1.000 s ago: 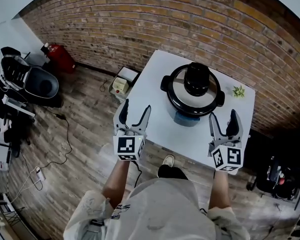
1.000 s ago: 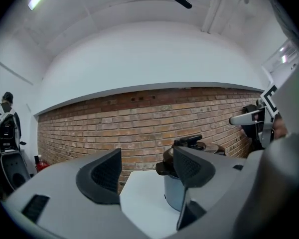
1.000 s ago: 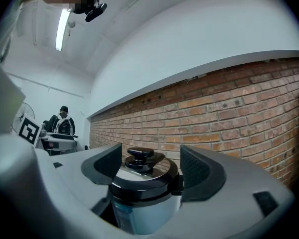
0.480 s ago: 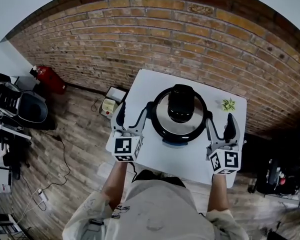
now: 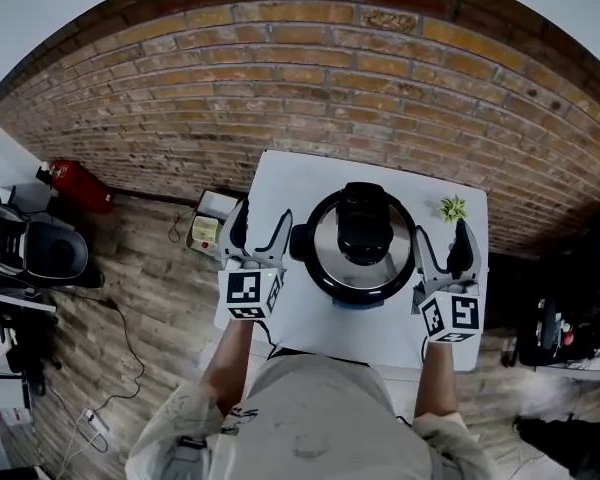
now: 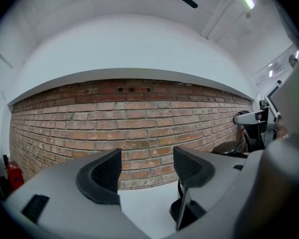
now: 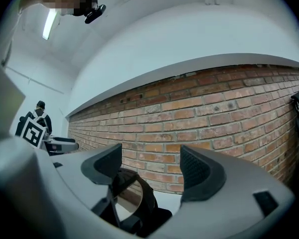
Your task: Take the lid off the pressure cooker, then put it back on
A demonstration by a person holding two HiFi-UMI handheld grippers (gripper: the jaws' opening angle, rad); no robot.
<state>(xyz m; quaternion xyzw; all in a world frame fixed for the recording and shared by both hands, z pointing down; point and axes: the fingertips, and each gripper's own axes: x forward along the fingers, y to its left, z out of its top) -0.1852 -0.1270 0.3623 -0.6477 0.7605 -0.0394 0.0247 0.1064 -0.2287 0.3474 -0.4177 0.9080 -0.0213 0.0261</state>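
Head view has my left gripper (image 5: 261, 220) and right gripper (image 5: 442, 238) both spread wide, gripping nothing, with the pressure cooker (image 5: 358, 301) sitting right between them on the white table (image 5: 280, 173), lid (image 5: 325, 253) on.

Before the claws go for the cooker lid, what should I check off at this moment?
1. Lid seated on pressure cooker: ok.
2. Left claw open, nothing between its jaws: ok.
3. Right claw open, nothing gripped: ok.
4. One claw on each side of the cooker: ok.
5. Lid locked or unlocked: cannot tell.
6. Small plant apart from the right claw: ok.
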